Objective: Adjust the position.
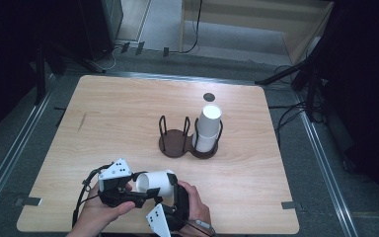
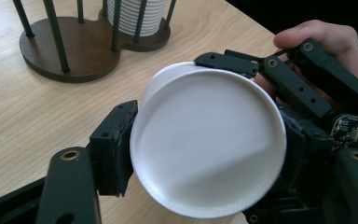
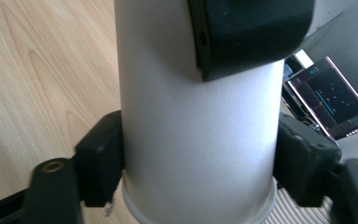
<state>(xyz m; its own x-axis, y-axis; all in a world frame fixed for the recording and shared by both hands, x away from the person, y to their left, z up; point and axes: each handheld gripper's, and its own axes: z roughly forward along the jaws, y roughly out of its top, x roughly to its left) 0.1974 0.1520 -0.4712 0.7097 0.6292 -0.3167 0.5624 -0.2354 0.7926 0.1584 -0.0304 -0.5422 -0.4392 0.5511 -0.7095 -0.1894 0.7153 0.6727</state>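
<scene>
White paper cup [image 1: 155, 181] on its side, off the surface of the pale wooden table [image 1: 128, 108], close to the near edge and a little left of centre. Long axis level, running left to right in the high view. One round end turned toward the left hand-held gripper [image 1: 137, 190]; mouth or base, hard to tell.

Left hand-held gripper clamped across that end, one black pad on either side of the cup wall. Right hand-held gripper [image 1: 172, 190] astride the other end, pads against or just beside the wall; pressing or slack, cannot tell.

Dark wooden two-ring cup holder with thin metal posts [image 1: 175, 145] well apart, farther back near mid-table, with a stack of white cups [image 1: 208, 128] upright in the right ring. Bare wood all round between.
</scene>
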